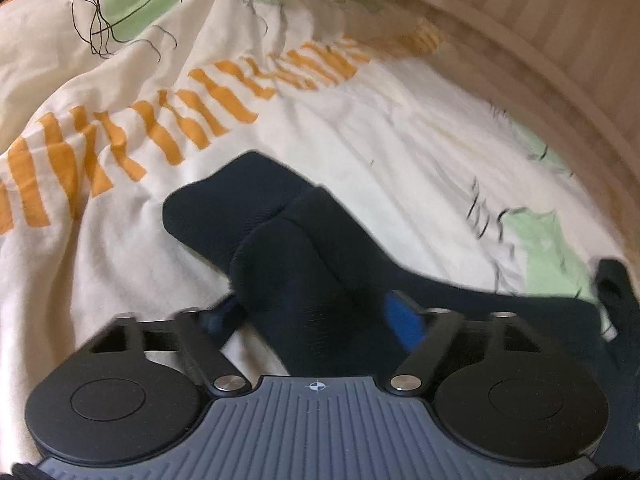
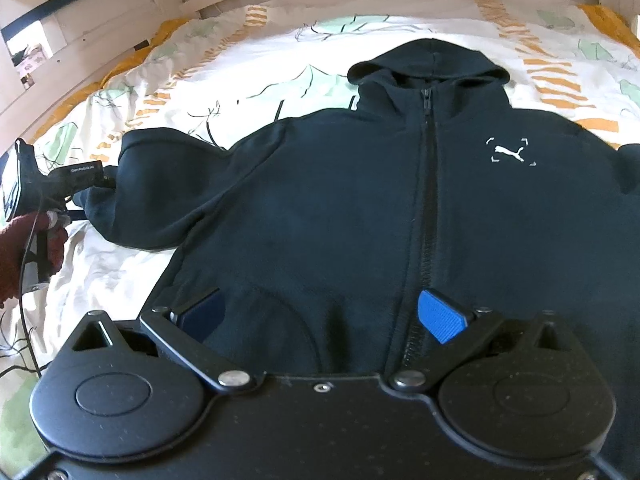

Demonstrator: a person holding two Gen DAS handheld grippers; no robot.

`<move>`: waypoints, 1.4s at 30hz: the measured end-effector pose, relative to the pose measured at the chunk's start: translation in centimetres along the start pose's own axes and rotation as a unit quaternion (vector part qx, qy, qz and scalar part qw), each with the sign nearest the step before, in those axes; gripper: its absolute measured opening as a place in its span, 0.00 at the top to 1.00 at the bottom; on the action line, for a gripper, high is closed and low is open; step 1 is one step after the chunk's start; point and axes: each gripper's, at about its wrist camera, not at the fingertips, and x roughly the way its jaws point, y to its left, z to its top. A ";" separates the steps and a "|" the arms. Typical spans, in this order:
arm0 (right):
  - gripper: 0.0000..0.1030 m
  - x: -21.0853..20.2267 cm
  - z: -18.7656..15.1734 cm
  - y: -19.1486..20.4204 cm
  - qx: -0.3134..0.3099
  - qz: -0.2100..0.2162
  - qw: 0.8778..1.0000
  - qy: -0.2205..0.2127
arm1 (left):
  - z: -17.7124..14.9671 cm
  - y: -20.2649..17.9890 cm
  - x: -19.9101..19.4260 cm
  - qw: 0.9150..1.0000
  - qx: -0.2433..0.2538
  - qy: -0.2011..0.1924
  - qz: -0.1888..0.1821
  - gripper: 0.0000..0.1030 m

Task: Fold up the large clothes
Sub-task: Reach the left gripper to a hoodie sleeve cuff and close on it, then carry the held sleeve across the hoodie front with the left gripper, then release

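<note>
zipped dark hoodie (image 2: 360, 200) spread front-up on the patterned duvet (image 2: 224, 80), seen whole from right wrist only. left claw (image 1: 312, 312) clamped on its sleeve (image 1: 256, 216); right claw (image 2: 324, 316) gaping over the hem.

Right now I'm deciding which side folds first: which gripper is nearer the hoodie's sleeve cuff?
Left. The left gripper has the sleeve cuff between its fingers; the right gripper hovers open over the hoodie's bottom hem.
</note>
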 end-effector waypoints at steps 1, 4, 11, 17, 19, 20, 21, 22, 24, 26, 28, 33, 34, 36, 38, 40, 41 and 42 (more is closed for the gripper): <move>0.01 0.2 0.0 0.0 0.001 -0.001 1.000 0.001 | -0.1 0.1 -0.4 1.000 -0.004 -0.010 -0.003 0.83; 0.01 0.6 0.1 -0.1 0.000 -0.006 1.000 0.005 | -0.2 0.2 -2.1 0.999 -0.022 -0.033 -0.022 0.90; 0.01 2.4 1.5 0.5 -0.016 -0.018 1.000 -0.007 | -0.1 -1.2 -8.8 0.993 -0.005 -0.118 -0.027 0.91; 0.01 5.4 4.7 2.9 -0.043 -0.020 0.998 -0.039 | -0.4 -1.4 -10.7 0.988 0.007 -0.151 -0.017 0.90; 0.01 6.8 5.7 4.2 -0.054 -0.016 0.997 -0.046 | -0.6 -1.4 -10.9 0.989 0.007 -0.150 -0.018 0.90; 0.01 7.4 6.1 4.7 -0.061 -0.016 0.997 -0.049 | -0.7 -1.4 -10.9 0.988 0.007 -0.150 -0.020 0.90; 0.01 8.3 6.4 5.4 -0.070 -0.018 0.996 -0.051 | -0.8 -1.5 -11.0 0.988 0.006 -0.151 -0.022 0.90; 0.01 8.9 6.6 5.9 -0.077 -0.019 0.996 -0.052 | -0.8 -1.5 -11.1 0.988 0.005 -0.154 -0.025 0.90; 0.01 10.4 6.9 7.2 -0.090 -0.019 0.995 -0.043 | -1.0 -1.5 -11.6 0.987 0.005 -0.158 -0.030 0.90; 0.01 11.9 6.7 8.0 -0.105 -0.024 0.994 -0.023 | -1.0 -1.9 -11.9 0.986 0.008 -0.162 -0.039 0.90; 0.01 13.8 6.3 8.8 -0.123 -0.040 0.992 0.002 | -0.8 -2.6 -12.3 0.985 0.016 -0.164 -0.048 0.90; 0.01 14.8 5.8 9.2 -0.143 -0.052 0.988 -0.008 | -0.4 -5.4 -13.6 0.981 0.038 -0.172 -0.079 0.90; 0.01 14.3 5.9 8.9 -0.138 -0.046 0.989 -0.009 | -0.3 -6.2 -13.9 0.980 0.044 -0.174 -0.087 0.90; 0.01 13.1 6.2 8.3 -0.125 -0.039 0.991 -0.024 | -0.2 -7.7 -14.6 0.977 0.058 -0.177 -0.102 0.90; 0.01 11.3 6.2 7.2 -0.109 -0.035 0.993 -0.039 | -0.2 -9.4 -15.4 0.973 0.075 -0.180 -0.120 0.90; 0.01 9.1 5.9 5.5 -0.091 -0.031 0.994 -0.051 | -0.2 -11.5 -16.1 0.969 0.092 -0.181 -0.139 0.90; 0.01 8.2 5.7 4.7 -0.083 -0.031 0.995 -0.055 | -0.3 -12.6 -16.4 0.967 0.100 -0.181 -0.149 0.90; 0.01 7.2 5.4 3.8 -0.074 -0.033 0.995 -0.059 | -0.5 -13.8 -16.7 0.965 0.108 -0.180 -0.160 0.90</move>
